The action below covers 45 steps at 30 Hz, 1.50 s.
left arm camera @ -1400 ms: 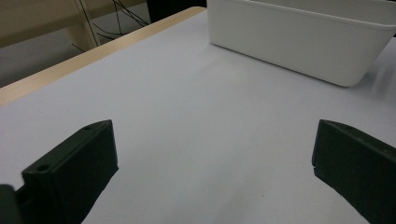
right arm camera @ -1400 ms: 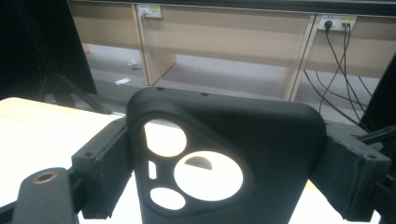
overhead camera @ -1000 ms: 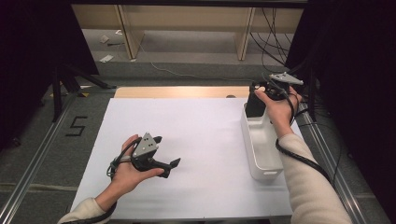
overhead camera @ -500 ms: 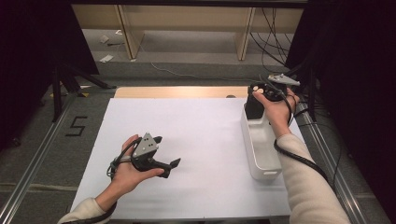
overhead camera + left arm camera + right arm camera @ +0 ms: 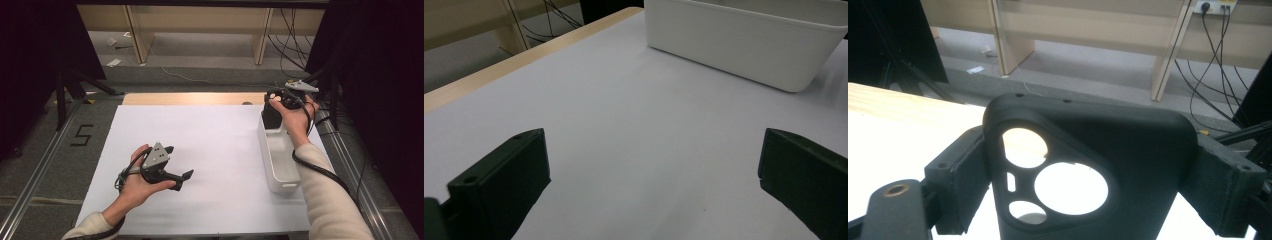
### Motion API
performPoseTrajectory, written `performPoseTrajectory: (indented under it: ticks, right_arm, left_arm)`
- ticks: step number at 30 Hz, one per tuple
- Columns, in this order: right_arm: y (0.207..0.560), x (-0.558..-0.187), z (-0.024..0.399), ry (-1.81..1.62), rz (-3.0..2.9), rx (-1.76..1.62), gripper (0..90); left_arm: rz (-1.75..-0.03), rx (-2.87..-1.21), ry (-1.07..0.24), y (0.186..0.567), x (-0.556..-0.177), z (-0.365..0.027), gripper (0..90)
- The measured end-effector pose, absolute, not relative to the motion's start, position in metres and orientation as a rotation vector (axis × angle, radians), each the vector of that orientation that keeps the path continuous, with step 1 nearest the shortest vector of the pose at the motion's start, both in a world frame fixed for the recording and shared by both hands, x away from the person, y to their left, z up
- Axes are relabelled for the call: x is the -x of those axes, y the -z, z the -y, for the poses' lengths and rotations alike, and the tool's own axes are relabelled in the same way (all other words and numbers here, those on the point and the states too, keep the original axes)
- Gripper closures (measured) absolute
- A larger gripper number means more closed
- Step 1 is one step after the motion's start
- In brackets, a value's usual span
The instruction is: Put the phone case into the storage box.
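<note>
The right gripper (image 5: 1088,200) clamps a black phone case (image 5: 1098,165) over the far end of the white bin (image 5: 278,155), near the table's far right corner; the case's lower part is cut off, probably inside. The left gripper (image 5: 654,185) gapes empty.

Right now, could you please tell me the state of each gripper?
Left gripper: open, empty.
Right gripper: shut on a black phone case.

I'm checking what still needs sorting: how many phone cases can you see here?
1. A black phone case sits clamped in the right tool, above the far end of the white bin. Part of the bin's inside is hidden, so more may lie there.
</note>
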State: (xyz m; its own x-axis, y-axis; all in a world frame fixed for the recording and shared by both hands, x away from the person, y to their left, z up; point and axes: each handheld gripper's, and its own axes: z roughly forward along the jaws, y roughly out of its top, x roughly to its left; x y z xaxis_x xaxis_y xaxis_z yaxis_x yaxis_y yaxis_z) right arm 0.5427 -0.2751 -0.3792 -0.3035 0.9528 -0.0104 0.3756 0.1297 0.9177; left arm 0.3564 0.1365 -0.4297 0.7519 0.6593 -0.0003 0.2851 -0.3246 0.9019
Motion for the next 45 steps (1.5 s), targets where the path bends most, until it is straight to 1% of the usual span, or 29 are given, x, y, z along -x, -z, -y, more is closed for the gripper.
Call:
performPoseTrajectory:
  ticks: [19, 45]
  right_arm:
    - [0.393, -0.548, 0.273, -1.095, -1.803, -1.302, 15.7]
    - [0.4, -0.552, 0.273, -1.068, -1.813, -1.311, 15.2]
  left_arm:
    - [-0.721, -1.913, -0.452, 0.43, -0.357, -0.136, 0.0]
    - [-0.718, -1.911, -0.451, 0.43, -0.357, -0.135, 0.0]
